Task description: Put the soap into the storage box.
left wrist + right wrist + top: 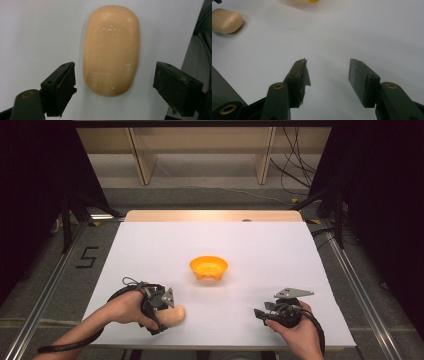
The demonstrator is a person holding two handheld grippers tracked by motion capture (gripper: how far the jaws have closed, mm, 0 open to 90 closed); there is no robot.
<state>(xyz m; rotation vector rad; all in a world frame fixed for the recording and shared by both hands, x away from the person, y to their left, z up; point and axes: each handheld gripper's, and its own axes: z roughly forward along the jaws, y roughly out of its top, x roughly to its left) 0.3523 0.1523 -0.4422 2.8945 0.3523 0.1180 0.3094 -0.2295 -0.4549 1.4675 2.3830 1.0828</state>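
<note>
White counter (280, 255) under dark curtained sides, pale shelving behind. A tan oval soap bar (111, 50) lies flat on the counter near the front left. The left gripper (113, 82) is at it, jaws spread wide, one on each side of the bar's near end, neither touching. In the high view the left hand (122, 307) holds that gripper low over the bar. Orange bowl (208, 268) sits mid-counter, apart from the bar, upright. Right gripper (328, 75) is at the front right, well apart from both, jaws released over bare counter, right hand (295, 330) around its body.
</note>
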